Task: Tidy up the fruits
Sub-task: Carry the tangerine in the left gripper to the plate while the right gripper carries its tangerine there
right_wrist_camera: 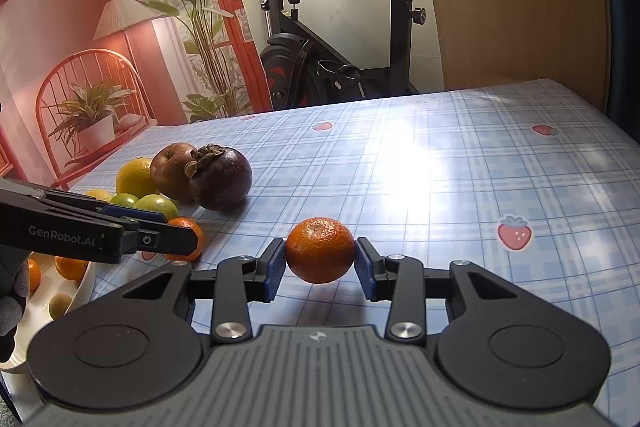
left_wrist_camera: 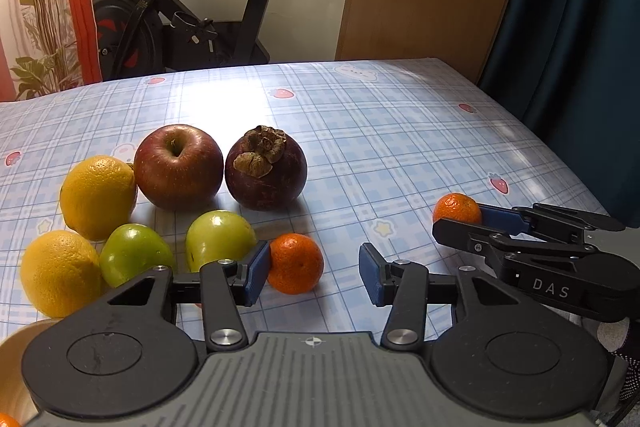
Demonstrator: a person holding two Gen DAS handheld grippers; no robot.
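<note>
Right hand-held gripper (right_wrist_camera: pixel 320 263) clamped on tangerine (right_wrist_camera: pixel 320 250) on table (right_wrist_camera: pixel 460 187); left hand-held gripper (left_wrist_camera: pixel 310 273) apart, second tangerine (left_wrist_camera: pixel 295 263) touching 1 pad.

A lived-in home room, and the table (right_wrist_camera: pixel 460 163) sets the tone: blue plaid oilcloth dotted with strawberries and little bunnies. Just behind it stands an exercise bike (right_wrist_camera: pixel 320 67) against a white wall, a window above its handlebars. Left of the table hangs a printed backdrop (right_wrist_camera: pixel 100 47) of a lamp, a red chair and potted plants. Off the table's right corner, a wooden panel (right_wrist_camera: pixel 512 3) and a dark teal curtain (left_wrist_camera: pixel 568 27).
</note>
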